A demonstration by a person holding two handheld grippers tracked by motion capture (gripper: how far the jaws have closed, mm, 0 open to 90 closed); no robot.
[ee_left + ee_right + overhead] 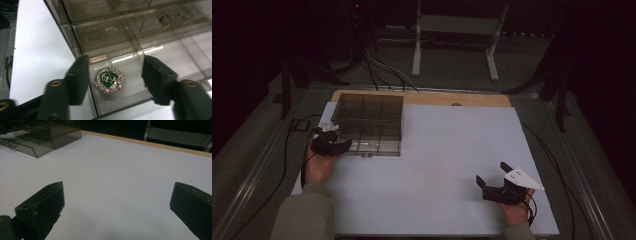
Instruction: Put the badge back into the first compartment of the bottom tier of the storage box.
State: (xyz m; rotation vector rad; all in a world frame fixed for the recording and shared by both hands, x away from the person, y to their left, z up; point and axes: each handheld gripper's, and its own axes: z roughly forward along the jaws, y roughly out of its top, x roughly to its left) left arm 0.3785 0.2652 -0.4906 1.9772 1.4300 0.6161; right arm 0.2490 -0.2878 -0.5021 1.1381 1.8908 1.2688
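A smoky clear compartment box (368, 122) stands at the back left of the white table. In the left gripper view a silver crest badge with a green centre (109, 80) lies flat on the floor of a near corner compartment of the box (75, 45). My left gripper (115, 62) hovers over it, open, with a jaw on either side of the badge and neither touching it. From above, the left gripper (343, 145) sits at the box's front left corner. My right gripper (491, 172) rests near the front right, open and holding nothing (117, 187), far from the box (45, 135).
The white table top (447, 150) has a wooden strip (422, 97) along its far edge. Black cables (292, 130) run along the left side. A white metal stand (452, 30) is on the floor behind the table.
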